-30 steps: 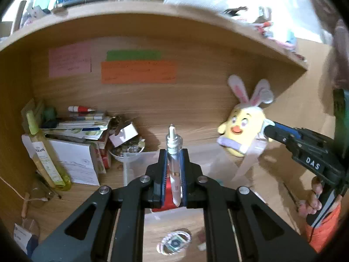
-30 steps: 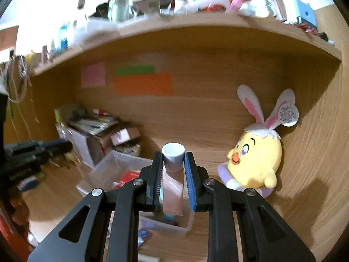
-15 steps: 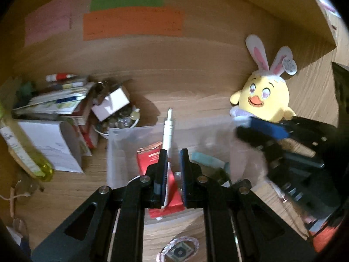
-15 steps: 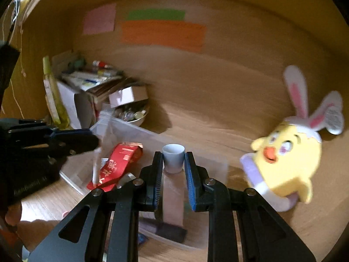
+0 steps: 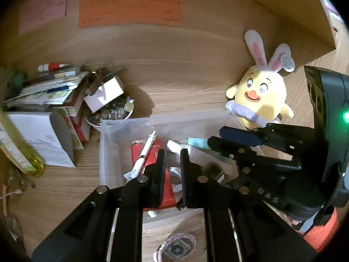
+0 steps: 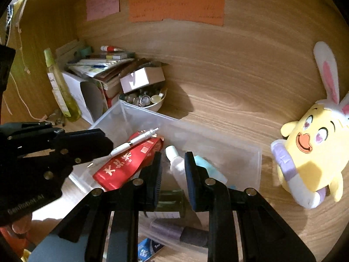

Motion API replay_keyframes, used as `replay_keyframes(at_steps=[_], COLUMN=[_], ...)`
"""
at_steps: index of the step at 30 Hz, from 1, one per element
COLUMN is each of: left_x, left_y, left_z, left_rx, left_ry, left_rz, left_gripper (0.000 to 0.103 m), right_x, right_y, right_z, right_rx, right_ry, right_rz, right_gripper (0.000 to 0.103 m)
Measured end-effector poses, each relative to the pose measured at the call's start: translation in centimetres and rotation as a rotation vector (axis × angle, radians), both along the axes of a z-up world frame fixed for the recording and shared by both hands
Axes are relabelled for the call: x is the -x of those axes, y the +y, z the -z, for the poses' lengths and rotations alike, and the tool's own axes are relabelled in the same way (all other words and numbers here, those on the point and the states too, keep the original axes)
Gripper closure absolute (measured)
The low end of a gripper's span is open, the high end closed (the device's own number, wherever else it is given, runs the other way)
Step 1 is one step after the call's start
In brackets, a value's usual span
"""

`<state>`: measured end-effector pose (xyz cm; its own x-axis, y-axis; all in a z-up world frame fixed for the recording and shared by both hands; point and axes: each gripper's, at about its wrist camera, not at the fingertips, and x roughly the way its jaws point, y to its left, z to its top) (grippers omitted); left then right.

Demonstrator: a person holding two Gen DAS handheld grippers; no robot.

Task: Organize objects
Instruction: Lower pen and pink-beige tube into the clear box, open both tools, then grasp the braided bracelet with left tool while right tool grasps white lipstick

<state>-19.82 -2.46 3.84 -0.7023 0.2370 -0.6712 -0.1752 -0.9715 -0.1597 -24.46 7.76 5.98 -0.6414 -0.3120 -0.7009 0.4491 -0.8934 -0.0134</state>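
- Left wrist view: the pen (image 5: 144, 152) lies slanted inside the clear box (image 5: 104, 152), over the red packet (image 5: 169, 187), at the box's left side.
- The pen looks light, thin, stiff and smooth, so I think it can roll or slip. The middle of its barrel seems the best place to pinch it.
- The left gripper (image 5: 172, 152) hangs over the near edge of the box. Its two fingers are almost together, and nothing shows in the small gap between them.
- The pen sits just beside the left finger, on the outside (its low end hides behind that finger, so I cannot tell if it is caught there).
- Right wrist view: the small bottle (image 6: 175, 166) with the white cap is also in the box, right of the red packet and just beside a pale blue tube (image 6: 207, 166).
- The bottle looks light, smooth and made of plastic. I think its straight body below the cap is the safest spot to hold.
- The right gripper (image 6: 173, 154) has its fingers only a little apart, with the bottle's body between them. It seems to be gripping it, tipped a bit.
- The box sits mid-desk, with the yellow plush chick (image 6: 309, 152) to its right.
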Motion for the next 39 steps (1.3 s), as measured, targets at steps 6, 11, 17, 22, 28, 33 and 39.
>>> replay_keyframes(at_steps=[6,11,17,22,28,33,39], left_x=[-2.8,-5.8,-8.3,-9.5,-10.6,-10.4,-9.6], left_y=[0.0,0.0,0.0,-0.1,-0.6,-2.0,-3.0], left_z=[-1.7,-2.5,-1.0,1.8,5.7,8.5,10.0], left_rx=[0.044,0.087,0.123,0.139,0.133,0.091,0.047], left_ry=[0.065,0.124,0.109,0.039,-0.052,-0.138,-0.206], left_rz=[-0.005,-0.011,-0.001,0.010,0.012,-0.010,-0.009], left_gripper=[0.064,0.033,0.023,0.022,0.022,0.034,0.055], right_x=[-2.5,-5.5,-8.6,-9.8,-9.2,-8.2,-7.2], right_y=[1.6,4.0,7.2,10.1,13.5,15.3,15.5], right_z=[-2.0,-3.4,-3.2,-1.2,3.1,6.7,8.6], right_rx=[0.021,0.037,0.055,0.053,0.030,-0.034,-0.050], right_ry=[0.063,0.131,0.157,0.114,-0.009,-0.094,-0.160], right_rz=[0.011,0.027,0.079,0.153,0.257,0.332,0.331], right_gripper=[0.072,0.052,0.040,0.039,0.039,0.041,0.072])
